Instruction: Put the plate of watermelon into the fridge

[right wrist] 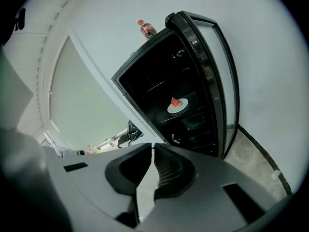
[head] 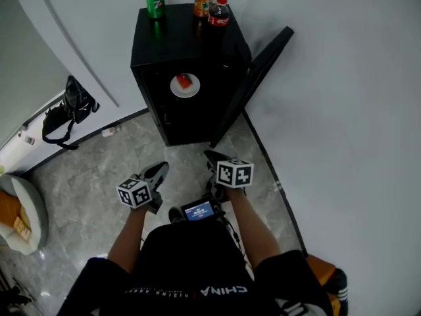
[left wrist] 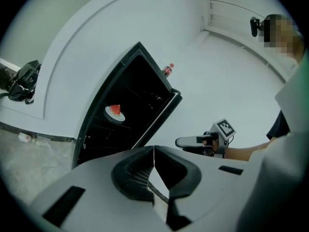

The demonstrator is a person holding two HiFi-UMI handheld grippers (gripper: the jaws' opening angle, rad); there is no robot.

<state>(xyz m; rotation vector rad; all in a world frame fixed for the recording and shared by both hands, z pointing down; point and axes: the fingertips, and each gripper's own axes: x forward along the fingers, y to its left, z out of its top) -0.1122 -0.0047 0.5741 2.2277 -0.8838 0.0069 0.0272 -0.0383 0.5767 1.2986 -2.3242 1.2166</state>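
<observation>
A white plate [head: 185, 87] with a red watermelon slice [head: 184, 80] rests on a shelf inside the black mini fridge [head: 181, 38], whose door [head: 253, 84] stands open to the right. The plate also shows in the left gripper view [left wrist: 115, 115] and the right gripper view [right wrist: 177, 107]. My left gripper [head: 161, 170] [left wrist: 154, 151] is shut and empty, well short of the fridge. My right gripper [head: 212, 155] [right wrist: 153, 149] is likewise shut with nothing in it, and is seen from the side [left wrist: 181, 141] in the left gripper view.
On the fridge top stand a green can [head: 155, 3], an orange can [head: 203, 1] and a cola bottle [head: 219, 12]. A black bag [head: 69, 107] hangs at the left wall. A round cushioned seat [head: 20, 216] sits at the far left on the marble floor.
</observation>
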